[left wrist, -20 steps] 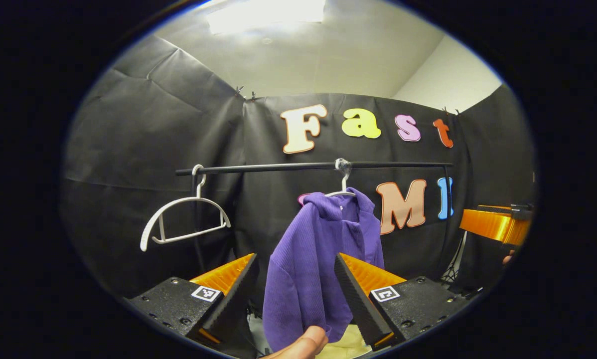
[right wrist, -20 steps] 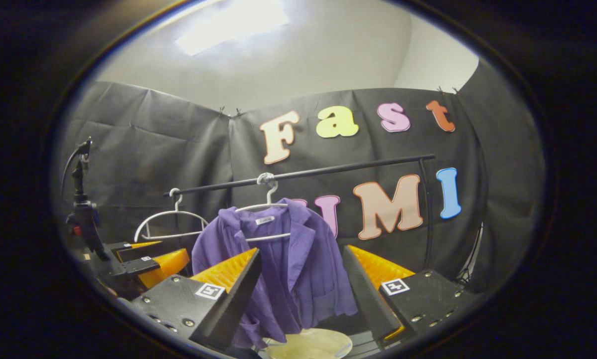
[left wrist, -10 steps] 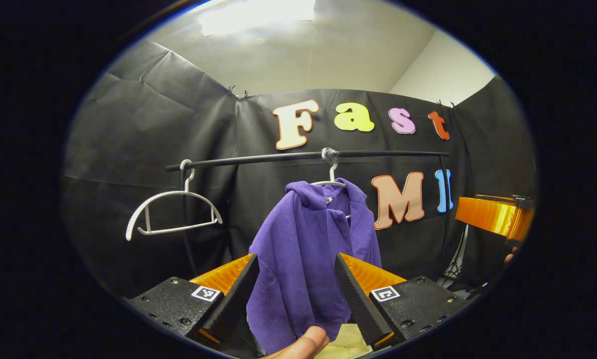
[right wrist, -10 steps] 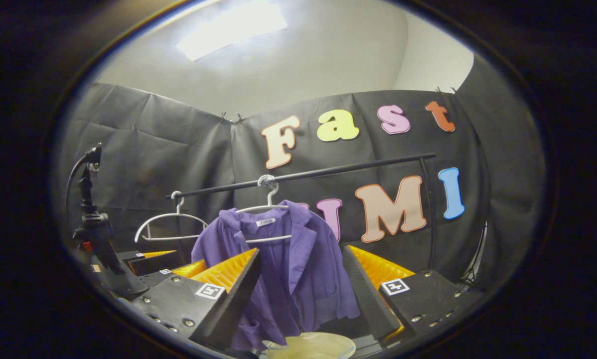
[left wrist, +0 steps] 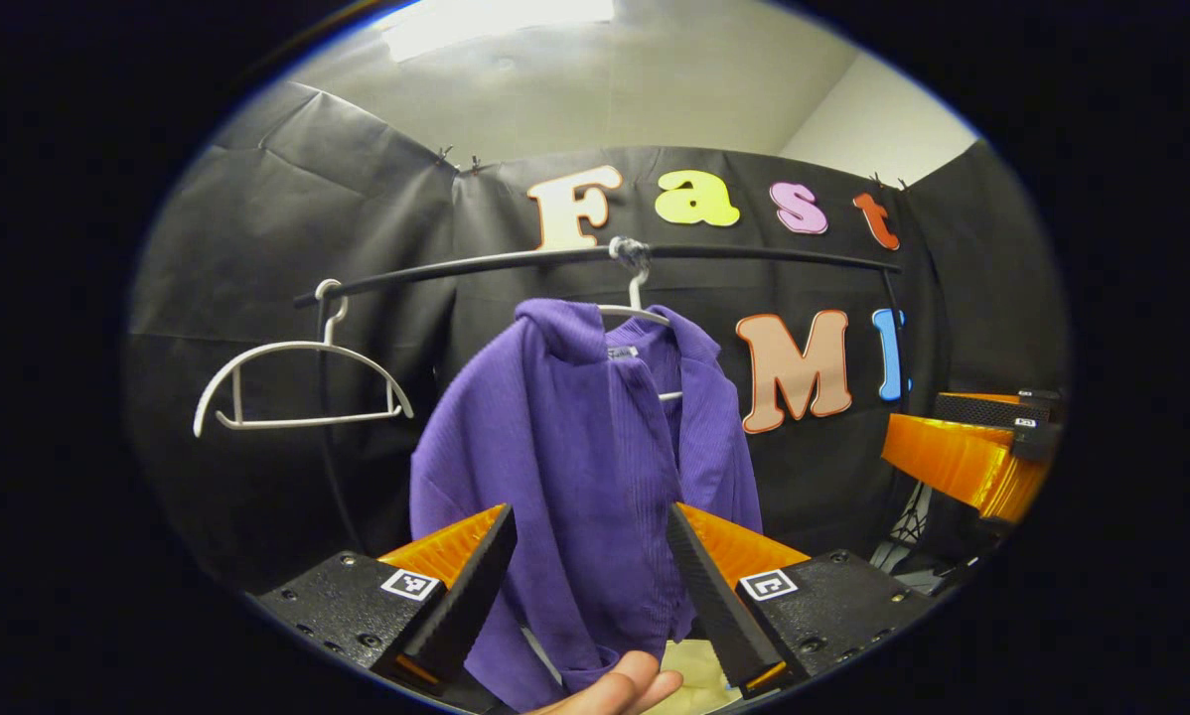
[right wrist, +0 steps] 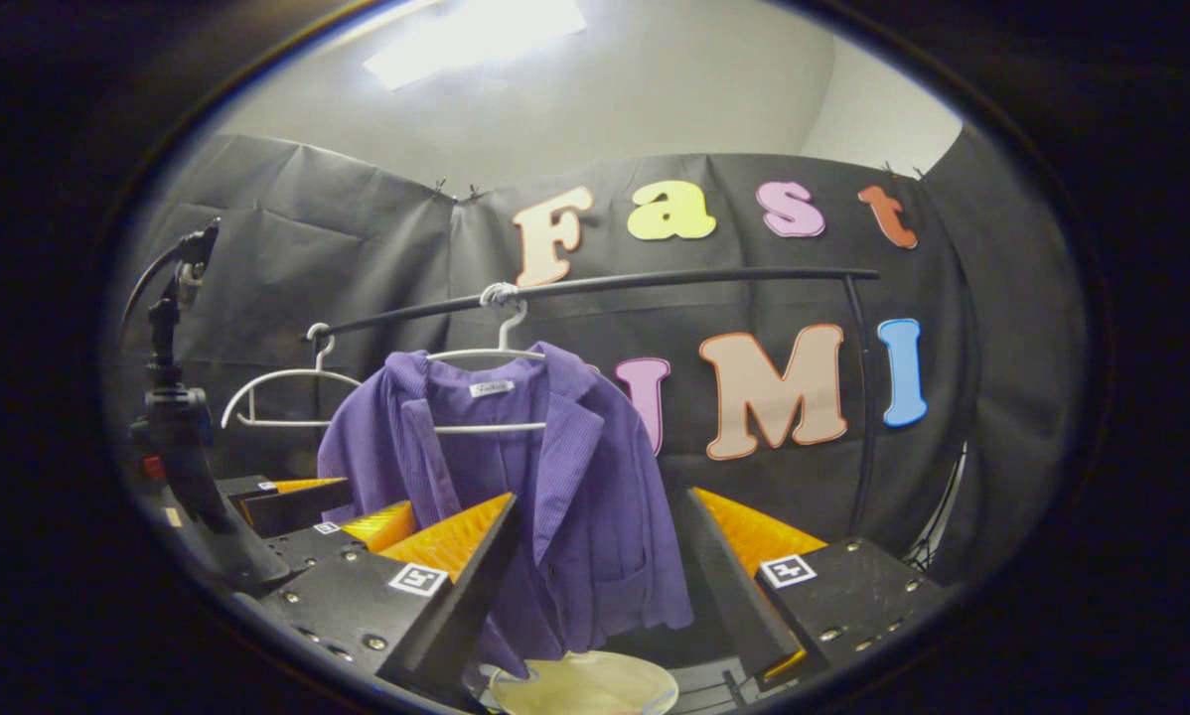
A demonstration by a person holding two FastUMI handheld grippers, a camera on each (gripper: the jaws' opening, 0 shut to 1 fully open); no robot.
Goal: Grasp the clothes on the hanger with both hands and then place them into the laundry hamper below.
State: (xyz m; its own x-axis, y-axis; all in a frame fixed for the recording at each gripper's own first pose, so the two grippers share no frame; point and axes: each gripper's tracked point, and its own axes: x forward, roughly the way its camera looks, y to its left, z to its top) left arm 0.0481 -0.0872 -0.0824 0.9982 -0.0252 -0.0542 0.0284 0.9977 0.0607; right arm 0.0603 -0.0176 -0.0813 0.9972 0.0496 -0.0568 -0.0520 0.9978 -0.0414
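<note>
A purple jacket (left wrist: pixel 585 467) (right wrist: pixel 516 487) hangs on a white hanger (right wrist: pixel 496 348) from a black rail (right wrist: pixel 655 283). My left gripper (left wrist: pixel 587 586) is open, its fingers on either side of the jacket's left shoulder and sleeve, close in front of the cloth. My right gripper (right wrist: pixel 600 586) is open too, facing the jacket's right front panel. The left gripper (right wrist: pixel 297 506) also appears at the left of the right gripper view, and the right gripper (left wrist: pixel 963 447) at the right edge of the left gripper view. The pale rim of the laundry hamper (right wrist: pixel 585 685) lies below the jacket.
A bare white hanger (left wrist: pixel 292 382) hangs at the rail's left end. A camera stand (right wrist: pixel 173 397) rises at the left in the right gripper view. The rail's upright post (right wrist: pixel 858 397) stands on the right. A fingertip (left wrist: pixel 620 690) shows at the bottom of the left gripper view.
Both grippers have moved nearer the jacket, which now looks larger and higher in both views. The left gripper's fingers now frame the jacket's shoulder. Both stay open.
</note>
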